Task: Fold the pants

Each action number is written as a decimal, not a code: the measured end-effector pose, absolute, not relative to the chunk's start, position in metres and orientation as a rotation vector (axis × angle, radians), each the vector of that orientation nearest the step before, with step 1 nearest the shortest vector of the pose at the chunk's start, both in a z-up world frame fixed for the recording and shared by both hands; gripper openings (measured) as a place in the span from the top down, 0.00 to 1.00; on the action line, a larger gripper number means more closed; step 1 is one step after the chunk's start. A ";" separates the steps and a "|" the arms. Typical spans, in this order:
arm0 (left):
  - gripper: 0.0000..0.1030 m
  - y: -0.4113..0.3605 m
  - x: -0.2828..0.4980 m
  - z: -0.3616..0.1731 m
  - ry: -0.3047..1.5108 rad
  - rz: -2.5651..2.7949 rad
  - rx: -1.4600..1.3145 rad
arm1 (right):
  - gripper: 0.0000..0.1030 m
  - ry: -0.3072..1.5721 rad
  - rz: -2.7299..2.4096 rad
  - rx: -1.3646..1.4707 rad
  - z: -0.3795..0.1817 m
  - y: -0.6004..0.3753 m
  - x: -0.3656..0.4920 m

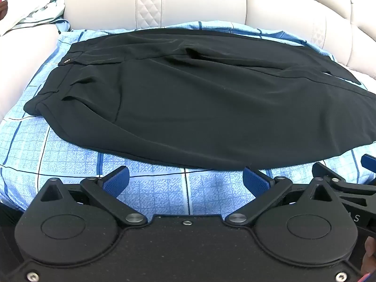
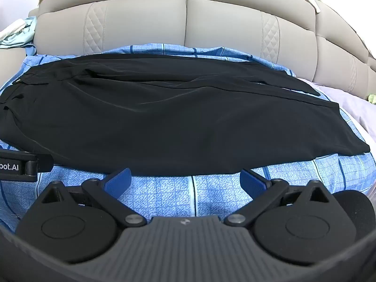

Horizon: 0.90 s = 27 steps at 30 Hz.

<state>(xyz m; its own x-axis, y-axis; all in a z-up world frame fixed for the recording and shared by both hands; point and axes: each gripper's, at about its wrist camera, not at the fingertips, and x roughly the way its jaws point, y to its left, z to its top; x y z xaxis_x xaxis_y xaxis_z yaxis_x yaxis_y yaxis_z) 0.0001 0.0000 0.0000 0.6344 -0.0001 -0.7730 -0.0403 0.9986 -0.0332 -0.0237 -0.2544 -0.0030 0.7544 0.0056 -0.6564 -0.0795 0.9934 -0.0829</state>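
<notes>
Both tongs, left (image 1: 185, 179) and right (image 2: 185, 179), are gaping wide and empty while you're hovering; pants (image 1: 199, 103) are lying crosswise just ahead on the bed (image 1: 70, 155), waistband nearer your left.

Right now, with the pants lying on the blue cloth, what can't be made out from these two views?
- Pants: the leg end runs off the right edge of the left wrist view; the waistband end is cut by the left edge of the right wrist view.
- Small metal fastening at the waistband: too small to identify.
- Layers of black fabric: too dark to count.
- Pale green item: cut off by the right edge.
</notes>
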 end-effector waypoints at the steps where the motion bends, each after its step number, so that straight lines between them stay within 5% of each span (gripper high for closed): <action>1: 0.00 0.000 0.000 0.000 0.883 0.023 -0.050 | 0.00 0.715 0.046 -0.108 -0.003 -0.254 -0.024; 27: 0.00 0.001 0.000 0.003 0.880 0.021 -0.044 | 0.00 0.713 0.038 -0.118 -0.001 -0.254 -0.024</action>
<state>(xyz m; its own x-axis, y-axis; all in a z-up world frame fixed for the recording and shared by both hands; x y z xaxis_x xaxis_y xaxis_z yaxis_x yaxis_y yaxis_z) 0.0004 0.0007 0.0028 0.6367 0.0002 -0.7711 -0.0364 0.9989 -0.0298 -0.0244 -0.2537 -0.0007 0.7559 -0.0051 -0.6547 -0.0751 0.9927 -0.0945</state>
